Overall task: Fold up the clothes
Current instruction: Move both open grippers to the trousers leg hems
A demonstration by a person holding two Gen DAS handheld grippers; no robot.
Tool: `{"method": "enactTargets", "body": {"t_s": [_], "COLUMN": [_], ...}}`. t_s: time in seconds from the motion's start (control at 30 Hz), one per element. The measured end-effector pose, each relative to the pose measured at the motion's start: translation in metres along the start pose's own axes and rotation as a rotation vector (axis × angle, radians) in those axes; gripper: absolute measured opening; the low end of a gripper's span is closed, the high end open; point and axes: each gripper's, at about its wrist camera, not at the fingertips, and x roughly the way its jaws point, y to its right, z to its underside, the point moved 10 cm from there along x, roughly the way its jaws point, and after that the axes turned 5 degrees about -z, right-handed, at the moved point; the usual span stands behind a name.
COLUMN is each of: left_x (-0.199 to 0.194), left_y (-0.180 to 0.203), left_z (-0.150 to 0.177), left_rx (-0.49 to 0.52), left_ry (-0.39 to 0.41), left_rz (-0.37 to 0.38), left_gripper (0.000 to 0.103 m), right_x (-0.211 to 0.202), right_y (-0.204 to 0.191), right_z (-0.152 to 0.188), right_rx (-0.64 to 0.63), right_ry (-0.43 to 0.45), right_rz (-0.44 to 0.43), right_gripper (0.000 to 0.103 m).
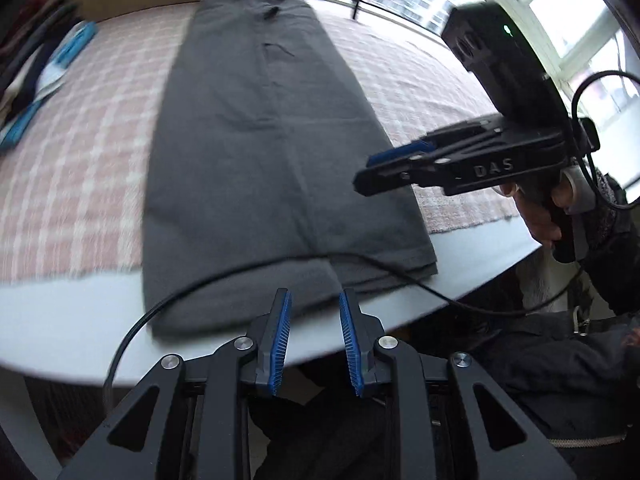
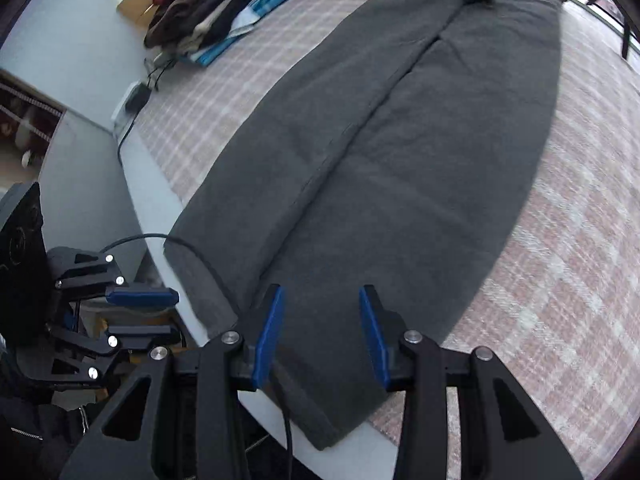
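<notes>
A dark grey garment (image 1: 256,152) (image 2: 400,160), folded lengthwise into a long strip, lies flat on a pink checked cloth (image 1: 80,168) (image 2: 580,240). Its hem reaches the white table edge (image 1: 60,320) nearest me. In the left wrist view my left gripper (image 1: 315,300) hovers just in front of that hem, open, nothing between its blue pads. My right gripper (image 2: 322,294) hangs over the hem's right part, open and empty. A hand holds the right gripper (image 1: 366,170) above the garment's right edge. The left gripper (image 2: 168,314) shows beside the table's edge in the right wrist view.
A pile of folded clothes (image 1: 36,60) (image 2: 216,12) sits at the cloth's far left corner. A black cable (image 1: 200,280) (image 2: 200,256) trails across the hem. A power strip (image 2: 132,100) lies at the table's left end. Windows (image 1: 560,8) stand behind.
</notes>
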Motion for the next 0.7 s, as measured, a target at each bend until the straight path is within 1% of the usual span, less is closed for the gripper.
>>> {"method": "enactTargets", "body": {"t_s": [0.03, 0.07, 0.1, 0.2, 0.27, 0.33, 0.37, 0.4, 0.47, 0.5, 0.53, 0.6, 0.67, 0.7], "left_x": [-0.011, -0.022, -0.034, -0.051, -0.048, -0.039, -0.04, -0.044, -0.066, -0.075, -0.083, -0.088, -0.077, -0.065], "left_y": [-0.007, -0.013, -0.018, -0.025, -0.019, -0.011, -0.008, -0.006, -0.008, -0.014, -0.022, -0.033, -0.031, -0.023], "left_z": [0.006, 0.013, 0.017, 0.021, 0.021, 0.022, 0.027, 0.031, 0.038, 0.041, 0.042, 0.038, 0.027, 0.022], "left_rx": [-0.03, -0.058, -0.076, -0.108, -0.086, -0.056, -0.037, -0.018, 0.013, 0.009, -0.001, -0.006, 0.003, 0.023], "left_ry": [0.012, 0.026, 0.042, 0.084, 0.089, 0.072, 0.056, 0.048, 0.091, 0.096, 0.099, 0.109, 0.12, 0.121], "left_rz": [-0.022, -0.045, -0.067, -0.087, -0.086, -0.071, -0.082, -0.091, -0.1, -0.118, -0.139, -0.161, -0.16, -0.141], "left_gripper": [0.024, 0.024, 0.024, 0.025, 0.025, 0.025, 0.025, 0.025, 0.026, 0.026, 0.026, 0.026, 0.026, 0.026], "right_x": [-0.008, -0.017, -0.027, -0.028, -0.01, 0.004, 0.007, -0.001, -0.028, -0.044, -0.061, -0.088, -0.087, -0.081], "right_y": [-0.008, -0.013, -0.015, -0.014, -0.015, -0.016, -0.016, -0.02, -0.032, -0.034, -0.033, -0.03, -0.026, -0.023], "right_z": [0.003, 0.006, 0.008, 0.011, 0.008, 0.01, 0.015, 0.019, 0.024, 0.026, 0.027, 0.029, 0.029, 0.029], "right_rx": [-0.003, -0.02, -0.045, -0.135, -0.14, -0.12, -0.087, -0.074, -0.066, -0.07, -0.077, -0.07, -0.039, -0.029], "right_ry": [0.005, 0.021, 0.043, 0.064, 0.044, 0.008, -0.024, -0.026, 0.002, 0.031, 0.069, 0.133, 0.16, 0.163], "right_rz": [-0.051, -0.066, -0.064, 0.047, 0.05, 0.043, 0.036, 0.016, -0.039, -0.028, 0.003, 0.049, 0.05, 0.067], "right_gripper": [0.039, 0.039, 0.039, 0.038, 0.032, 0.02, 0.019, 0.019, 0.019, 0.019, 0.02, 0.024, 0.025, 0.027]}}
